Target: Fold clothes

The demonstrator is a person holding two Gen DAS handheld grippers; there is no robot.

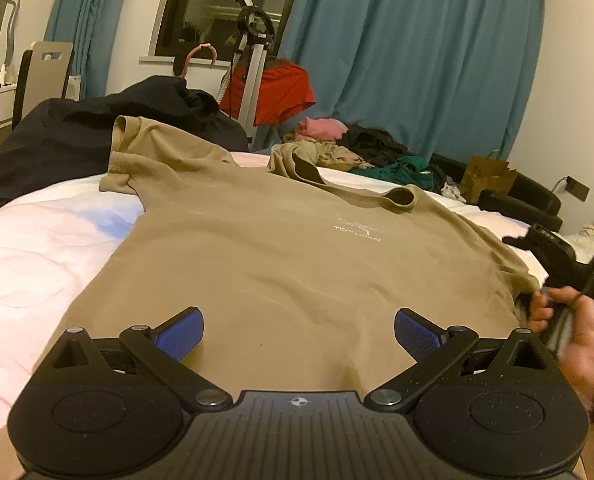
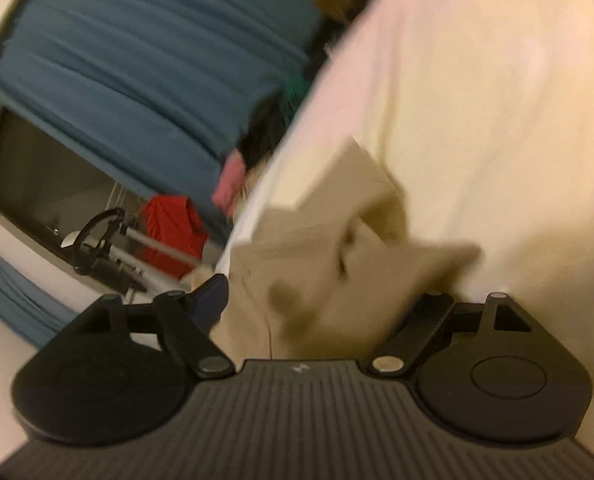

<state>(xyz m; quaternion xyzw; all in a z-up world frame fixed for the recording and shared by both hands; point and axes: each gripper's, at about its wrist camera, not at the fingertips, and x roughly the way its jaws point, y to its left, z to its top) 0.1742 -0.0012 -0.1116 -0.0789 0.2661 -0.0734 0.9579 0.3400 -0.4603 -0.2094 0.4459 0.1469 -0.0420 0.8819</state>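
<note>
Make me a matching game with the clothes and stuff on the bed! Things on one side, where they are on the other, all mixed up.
Things:
1. tan short-sleeved T-shirt
2. red garment
3. pink crumpled cloth
4. brown paper bag

Places:
A. on top of the clothes heap at the far end of the bed
B. beside the bed, on the right
C. spread flat on the white bedsheet
D. hanging on the metal stand by the window

Pairs: 1-C, 2-D, 3-A, 4-B
</note>
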